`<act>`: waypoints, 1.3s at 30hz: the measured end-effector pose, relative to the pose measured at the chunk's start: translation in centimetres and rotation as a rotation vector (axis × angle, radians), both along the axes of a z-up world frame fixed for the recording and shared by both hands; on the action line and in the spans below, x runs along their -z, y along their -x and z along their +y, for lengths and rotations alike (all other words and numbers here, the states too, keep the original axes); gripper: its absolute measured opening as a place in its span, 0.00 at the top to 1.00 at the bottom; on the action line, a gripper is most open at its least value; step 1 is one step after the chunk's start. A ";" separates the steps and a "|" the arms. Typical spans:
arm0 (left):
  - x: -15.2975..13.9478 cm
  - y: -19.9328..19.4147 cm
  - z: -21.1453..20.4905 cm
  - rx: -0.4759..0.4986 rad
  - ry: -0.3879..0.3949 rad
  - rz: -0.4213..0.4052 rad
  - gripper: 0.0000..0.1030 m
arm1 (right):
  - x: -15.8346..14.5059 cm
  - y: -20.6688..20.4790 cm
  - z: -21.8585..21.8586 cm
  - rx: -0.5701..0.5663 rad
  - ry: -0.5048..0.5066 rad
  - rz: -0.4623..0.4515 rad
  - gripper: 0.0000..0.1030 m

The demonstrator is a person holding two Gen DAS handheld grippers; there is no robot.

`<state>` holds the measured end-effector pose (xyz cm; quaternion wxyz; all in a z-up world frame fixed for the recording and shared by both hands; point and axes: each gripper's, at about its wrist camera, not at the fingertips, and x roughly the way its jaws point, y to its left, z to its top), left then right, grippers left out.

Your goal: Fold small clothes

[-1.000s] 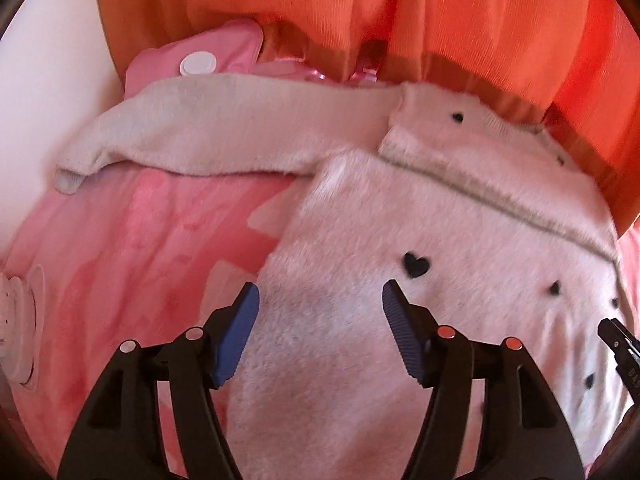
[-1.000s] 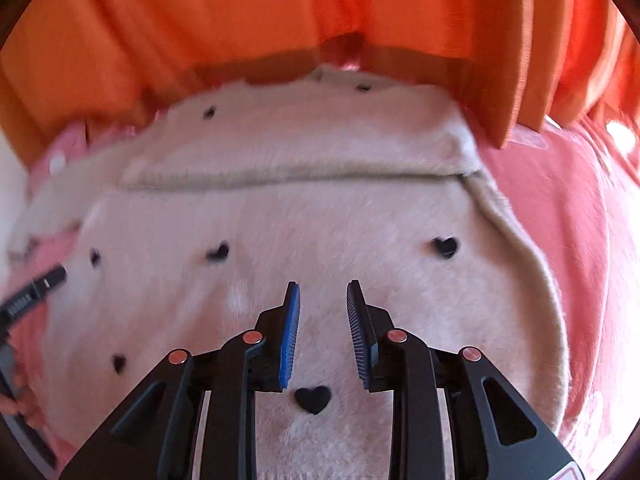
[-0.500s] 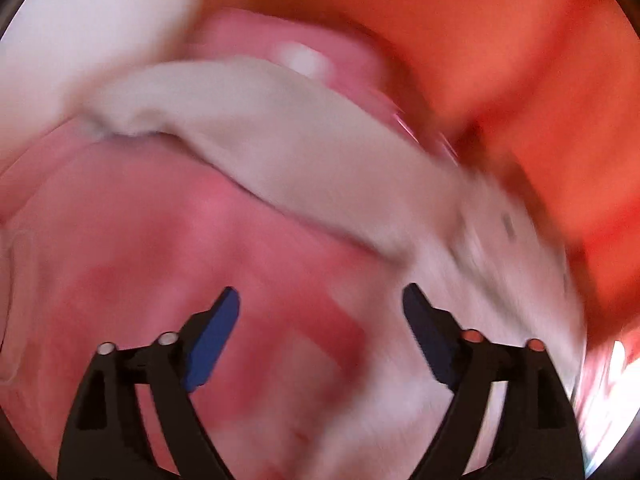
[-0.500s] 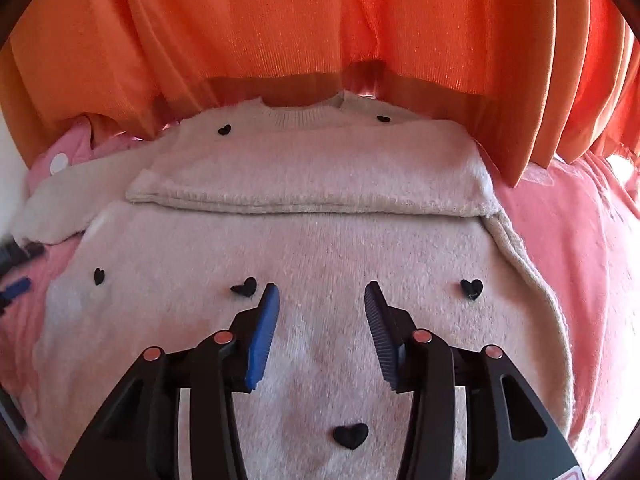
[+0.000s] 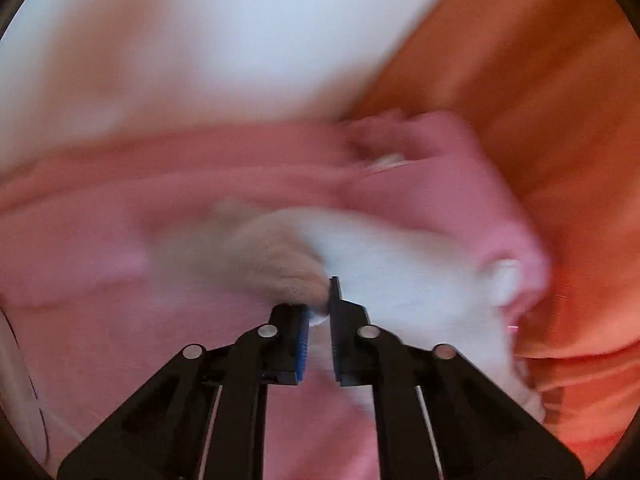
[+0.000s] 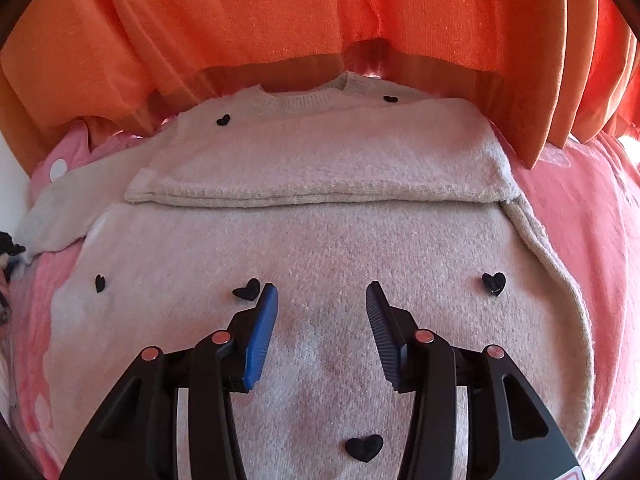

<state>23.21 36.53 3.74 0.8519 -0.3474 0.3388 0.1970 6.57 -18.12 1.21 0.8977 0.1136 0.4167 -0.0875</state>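
Observation:
A small cream fuzzy sweater with black hearts lies flat on a pink blanket. Its right sleeve is folded across the chest. Its left sleeve stretches out to the left. In the blurred left wrist view, my left gripper is shut on the cuff end of that left sleeve. My right gripper is open and empty, just above the sweater's lower body.
An orange curtain hangs behind the sweater's collar and shows in the left wrist view. A white wall is at the left. A pink pillow with a white dot lies at the far left corner.
My left gripper swung left to the sleeve end and shut on the cuff. My right gripper opened wider and drew back a little from the sweater.

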 end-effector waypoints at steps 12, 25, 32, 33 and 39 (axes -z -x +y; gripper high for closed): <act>-11.1 0.9 -33.5 0.715 -0.179 -0.263 0.93 | -1.4 0.7 -2.5 0.043 -0.082 -0.043 0.55; 2.7 4.8 -33.4 0.580 0.163 -0.042 0.49 | -1.9 -0.4 -6.6 0.123 -0.120 -0.059 0.48; 3.8 2.2 -26.6 0.418 0.179 0.033 0.49 | -2.4 -1.6 -2.3 -0.042 -0.007 -0.098 0.48; 4.1 1.8 -26.7 0.422 0.182 0.045 0.49 | -2.6 -2.3 -0.5 -0.115 0.055 -0.107 0.46; 4.6 -0.5 -26.0 0.481 0.161 0.053 0.50 | -1.4 -9.5 6.3 -0.324 0.316 -0.082 0.41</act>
